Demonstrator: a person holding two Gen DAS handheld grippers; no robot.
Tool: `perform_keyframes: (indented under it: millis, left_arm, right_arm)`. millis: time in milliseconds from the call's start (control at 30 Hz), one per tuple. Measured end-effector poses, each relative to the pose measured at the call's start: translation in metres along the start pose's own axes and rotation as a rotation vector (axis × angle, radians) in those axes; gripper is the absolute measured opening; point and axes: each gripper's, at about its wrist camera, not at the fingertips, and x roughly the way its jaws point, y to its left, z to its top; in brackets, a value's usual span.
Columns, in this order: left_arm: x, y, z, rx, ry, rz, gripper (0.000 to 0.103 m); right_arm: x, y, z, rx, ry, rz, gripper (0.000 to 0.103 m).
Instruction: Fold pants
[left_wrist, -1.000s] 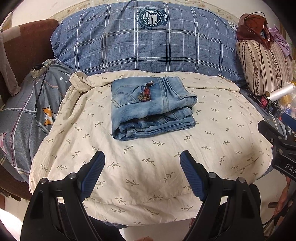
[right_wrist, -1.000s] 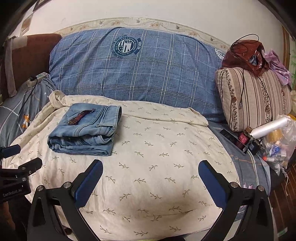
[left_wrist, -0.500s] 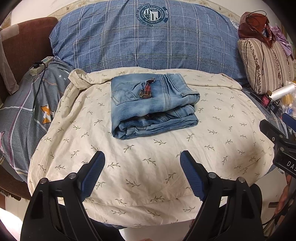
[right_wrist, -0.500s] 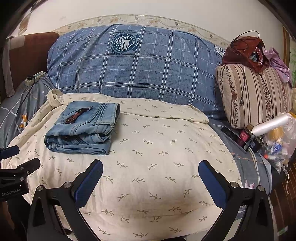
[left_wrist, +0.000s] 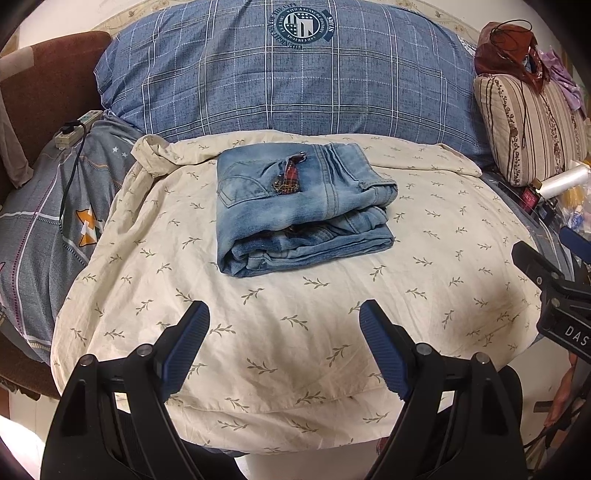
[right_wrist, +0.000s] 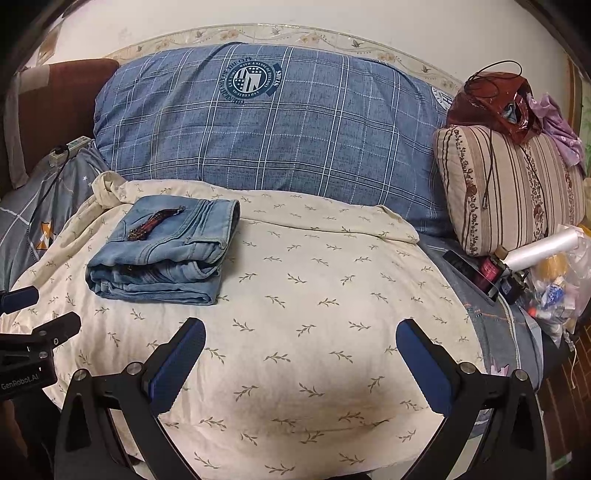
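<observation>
The light blue jeans (left_wrist: 299, 206) lie folded into a compact stack on the cream leaf-print bedding (left_wrist: 295, 325), with a red plaid patch on top. They also show in the right wrist view (right_wrist: 162, 251), at the left. My left gripper (left_wrist: 284, 321) is open and empty, held back from the jeans near the bed's front edge. My right gripper (right_wrist: 301, 332) is open and empty, to the right of the jeans. Each gripper's body shows at the edge of the other's view.
A large blue plaid pillow (left_wrist: 288, 74) stands behind the bedding. A striped cushion (right_wrist: 509, 188) with a red bag on it sits at the right, with a plastic roll (right_wrist: 539, 247) and small clutter below. A power strip (left_wrist: 74, 127) and cable lie at the left.
Both grippers have drawn back slightly and tilted, so the jeans sit a little lower in both views. The jeans have not moved. Both grippers stay open.
</observation>
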Motion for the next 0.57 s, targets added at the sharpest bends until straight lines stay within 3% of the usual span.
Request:
perform_keyframes:
  millis: [300,567]
  left_arm:
    - [-0.002,0.001,0.003,-0.027,0.0,-0.041,0.084]
    - [0.004,0.002,0.006,-0.032,0.022,-0.03,0.084]
  right_arm:
    - [0.007,0.001,-0.001,-0.003,0.017,0.005,0.103]
    - [0.012,-0.001,-0.001,0.001,0.028,0.005,0.103]
